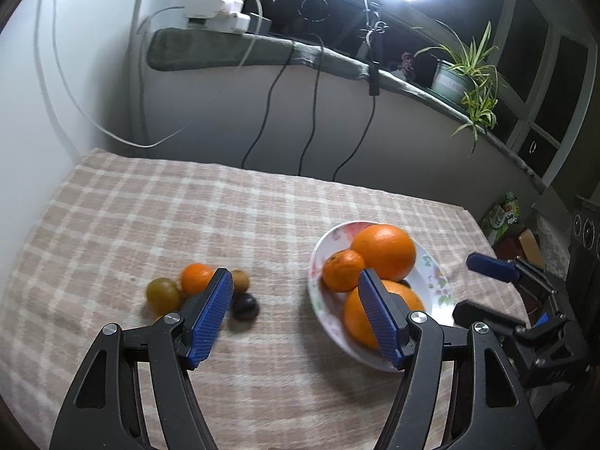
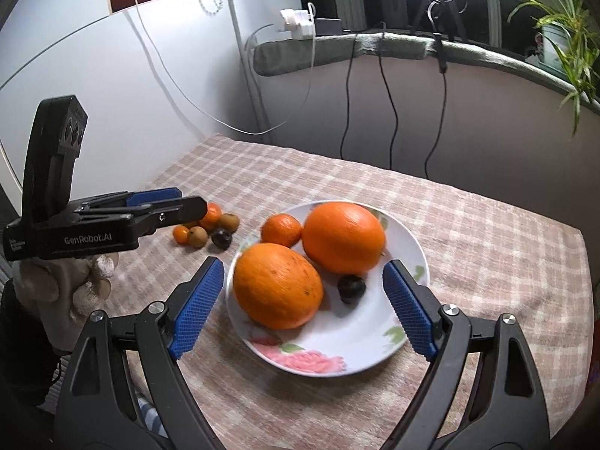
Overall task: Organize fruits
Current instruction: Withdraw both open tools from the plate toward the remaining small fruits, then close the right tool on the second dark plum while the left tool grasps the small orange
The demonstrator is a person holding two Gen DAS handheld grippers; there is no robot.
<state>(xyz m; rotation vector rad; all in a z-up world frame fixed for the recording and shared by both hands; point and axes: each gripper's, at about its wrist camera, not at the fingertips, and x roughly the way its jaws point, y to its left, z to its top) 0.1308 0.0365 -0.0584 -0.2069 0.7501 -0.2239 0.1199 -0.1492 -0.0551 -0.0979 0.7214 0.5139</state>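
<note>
Both tools, left tool [image 1: 292, 281] and right tool [image 2: 303, 273], gape empty. We see small fruits [image 1: 202, 288] heaped at centre-left; they look light, round, roll-prone, so we would pinch each across its middle, toward the plate [image 2: 375, 341].

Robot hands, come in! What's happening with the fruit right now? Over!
Left gripper open, empty. Right gripper open, empty, at the plate. Plate holds three oranges and one dark fruit. Small fruits on the cloth, nothing blocking.

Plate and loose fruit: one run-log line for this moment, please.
left gripper: open, empty | right gripper: open, empty | plate: three oranges, one dark fruit | loose fruit cluster: on tablecloth, left of plate
</note>
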